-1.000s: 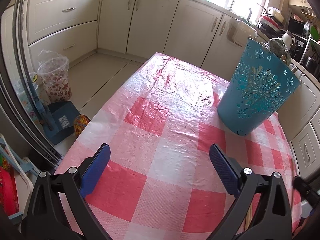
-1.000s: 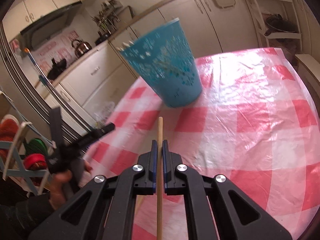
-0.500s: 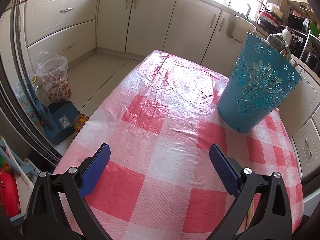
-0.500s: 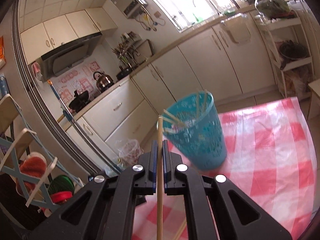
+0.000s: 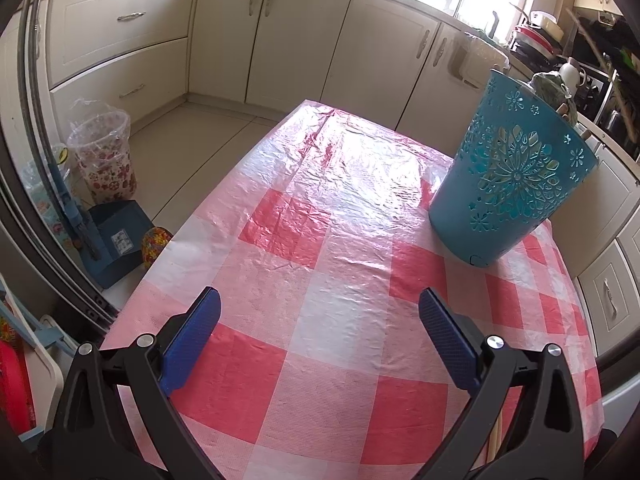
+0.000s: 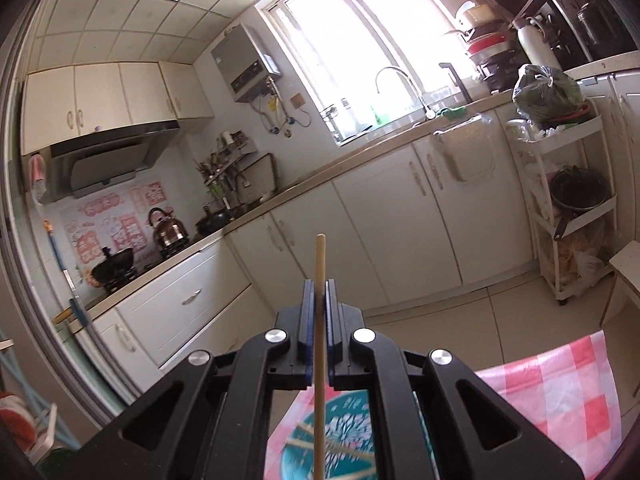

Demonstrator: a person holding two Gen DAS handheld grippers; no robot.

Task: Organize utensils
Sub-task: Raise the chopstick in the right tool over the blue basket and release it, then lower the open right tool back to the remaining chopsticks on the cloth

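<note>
Now right gripper [image 6: 319, 292] pinching chopstick [image 6: 320, 264] upright above teal holder [image 6: 340, 436] on worktop [image 5: 320, 280]; left gripper [image 5: 320, 332] idling, fingers wide. Next: lowering stick into holder, releasing.

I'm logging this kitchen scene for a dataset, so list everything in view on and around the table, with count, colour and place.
Holder: one, teal, far right of table.
Tablecloth: one, red-and-white check, covering table.
Chopstick: one, wooden, clamped in right gripper, above the holder.
Bin: one, floral, on floor left of table.
Kettle: one, metallic, on stove.
Left gripper: black, blue pads, open above table.
Right gripper: black, shut on chopstick.
</note>
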